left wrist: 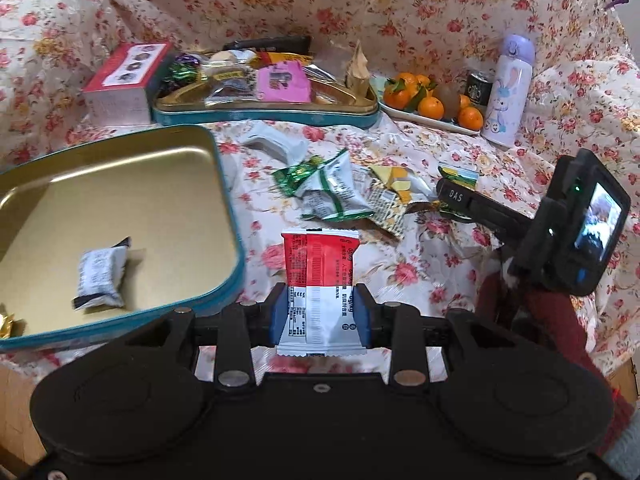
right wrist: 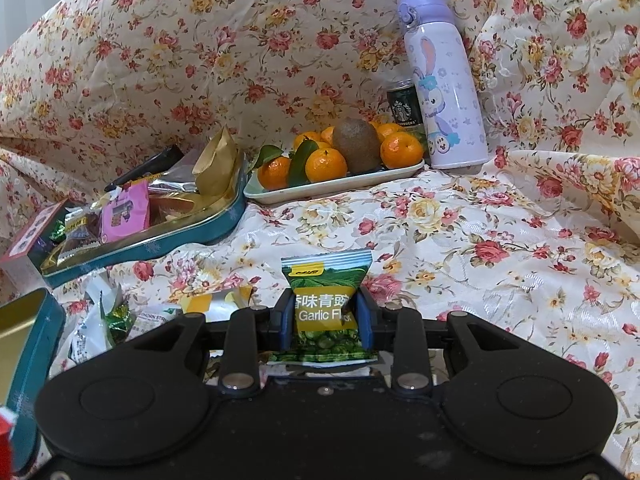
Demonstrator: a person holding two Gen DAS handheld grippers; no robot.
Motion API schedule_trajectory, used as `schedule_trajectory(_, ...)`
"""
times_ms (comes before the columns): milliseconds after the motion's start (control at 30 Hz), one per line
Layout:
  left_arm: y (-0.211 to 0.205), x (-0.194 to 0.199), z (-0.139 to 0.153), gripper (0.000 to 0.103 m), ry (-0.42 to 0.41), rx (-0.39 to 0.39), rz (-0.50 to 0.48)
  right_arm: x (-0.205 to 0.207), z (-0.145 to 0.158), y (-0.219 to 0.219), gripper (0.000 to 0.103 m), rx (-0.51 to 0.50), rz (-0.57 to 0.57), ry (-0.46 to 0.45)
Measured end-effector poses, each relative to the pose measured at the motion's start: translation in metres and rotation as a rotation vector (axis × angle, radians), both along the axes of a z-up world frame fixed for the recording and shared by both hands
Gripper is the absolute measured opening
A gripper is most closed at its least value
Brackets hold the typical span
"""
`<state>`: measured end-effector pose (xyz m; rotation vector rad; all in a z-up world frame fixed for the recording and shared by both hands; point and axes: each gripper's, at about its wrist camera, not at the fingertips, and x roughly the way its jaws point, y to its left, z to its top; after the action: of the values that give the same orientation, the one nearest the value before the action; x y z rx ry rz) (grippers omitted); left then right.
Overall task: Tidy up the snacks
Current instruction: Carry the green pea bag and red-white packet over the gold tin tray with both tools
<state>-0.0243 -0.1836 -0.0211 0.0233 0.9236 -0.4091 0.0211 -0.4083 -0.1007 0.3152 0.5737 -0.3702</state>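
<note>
A: What covers everything?

B: A glossy, crinkled floral cloth (left wrist: 420,12), draped over the worktop and up behind it. On it lies a rounded-square gold-lined teal tin (left wrist: 132,184), smooth metal.

A: And the fingers?

B: The left gripper (left wrist: 320,318) clamps a red-and-white foil packet (left wrist: 320,276) beside the tin. The right gripper (right wrist: 326,316) is clenched on a green garlic pea packet (right wrist: 326,280).

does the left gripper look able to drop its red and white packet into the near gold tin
Probably yes: the left gripper holds the red and white packet right beside the open gold tin, whose floor is mostly bare.
</note>
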Motion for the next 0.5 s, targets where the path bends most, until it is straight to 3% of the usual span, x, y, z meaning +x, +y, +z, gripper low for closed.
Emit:
schedule_trajectory(333, 0.041, -0.014, 0.004, 0.043, -0.015, -0.021, 0.031, -0.028, 0.010, 0.018, 0.032, -0.046, 0.020, 0.063)
schedule_trajectory(500, 0.057, -0.015, 0.005, 0.043, -0.024, -0.018, 0.041, -0.062, 0.018, 0.025, 0.032, 0.044, 0.012, 0.062)
